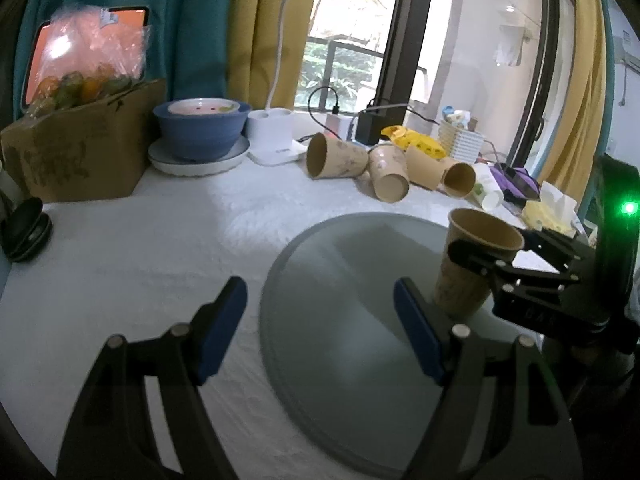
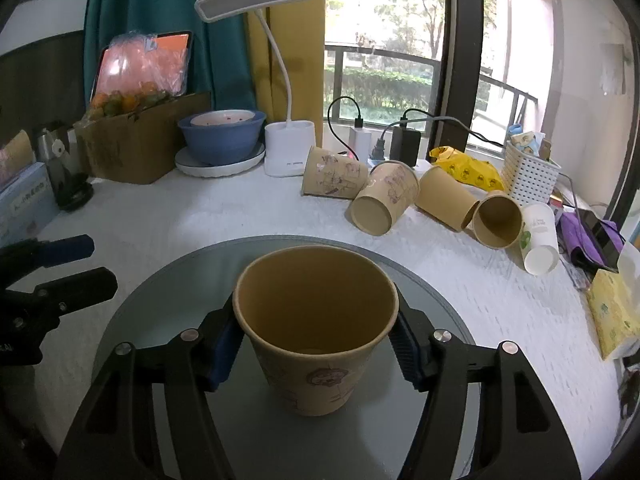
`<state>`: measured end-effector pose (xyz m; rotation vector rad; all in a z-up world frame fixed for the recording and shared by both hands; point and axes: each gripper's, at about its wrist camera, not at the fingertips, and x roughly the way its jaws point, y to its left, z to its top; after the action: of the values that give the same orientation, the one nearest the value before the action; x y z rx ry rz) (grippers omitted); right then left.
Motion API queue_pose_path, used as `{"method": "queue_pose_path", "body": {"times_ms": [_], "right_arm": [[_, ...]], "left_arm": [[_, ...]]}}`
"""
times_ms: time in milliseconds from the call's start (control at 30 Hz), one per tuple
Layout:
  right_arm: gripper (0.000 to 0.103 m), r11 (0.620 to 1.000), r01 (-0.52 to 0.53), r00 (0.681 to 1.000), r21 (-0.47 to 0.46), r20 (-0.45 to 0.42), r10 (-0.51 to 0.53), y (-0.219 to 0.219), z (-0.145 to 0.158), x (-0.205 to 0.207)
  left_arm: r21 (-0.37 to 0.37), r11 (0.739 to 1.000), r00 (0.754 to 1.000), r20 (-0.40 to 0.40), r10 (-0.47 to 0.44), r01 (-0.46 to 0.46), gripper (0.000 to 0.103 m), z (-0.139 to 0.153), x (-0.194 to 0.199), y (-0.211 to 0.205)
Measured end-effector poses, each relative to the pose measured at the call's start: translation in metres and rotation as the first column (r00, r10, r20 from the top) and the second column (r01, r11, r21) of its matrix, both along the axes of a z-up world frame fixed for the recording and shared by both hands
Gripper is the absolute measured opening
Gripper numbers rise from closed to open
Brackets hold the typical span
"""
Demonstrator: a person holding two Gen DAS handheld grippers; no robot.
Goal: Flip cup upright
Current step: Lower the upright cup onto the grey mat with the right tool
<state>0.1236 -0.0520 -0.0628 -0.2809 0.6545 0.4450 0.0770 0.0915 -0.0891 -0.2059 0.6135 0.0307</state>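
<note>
Cup (image 2: 316,328) interior in right view only

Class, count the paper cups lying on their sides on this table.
5: four brown cups in a row behind the tray, one white cup at its right end. More may be hidden.

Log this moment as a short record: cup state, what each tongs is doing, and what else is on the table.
cup: brown paper cup upright, mouth up, on the round grey tray
right tongs: closed on the cup just below its rim
left tongs: open, holding nothing, over the tray's near left edge
waiting cups: four brown cups and a white cup lying on their sides behind the tray
background: desk lamp, blue bowl
</note>
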Motion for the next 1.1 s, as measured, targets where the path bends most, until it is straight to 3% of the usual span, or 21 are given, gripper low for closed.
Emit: {"method": "queue_pose_path", "body": {"times_ms": [333,567,1100], "right_arm": [[0.072,1.0,0.014,1.0,-0.003,-0.001,-0.014,-0.005,-0.001,-0.004],[0.083,1.0,0.015,1.0,0.0,-0.012,-0.015,-0.008,-0.002,-0.007],[0.084,0.998,0.037,0.999,0.049,0.011,-0.037,-0.028,0.021,-0.039]], "left_arm": [[0.009,1.0,1.0,0.018,-0.007,0.007,0.077,0.005,-0.006,-0.004],[0.016,1.0,0.999,0.029,-0.012,0.011,0.077,0.009,-0.01,-0.008],[0.054,0.998,0.993,0.11,-0.034,0.028,0.077,0.038,-0.032,-0.024]]}}
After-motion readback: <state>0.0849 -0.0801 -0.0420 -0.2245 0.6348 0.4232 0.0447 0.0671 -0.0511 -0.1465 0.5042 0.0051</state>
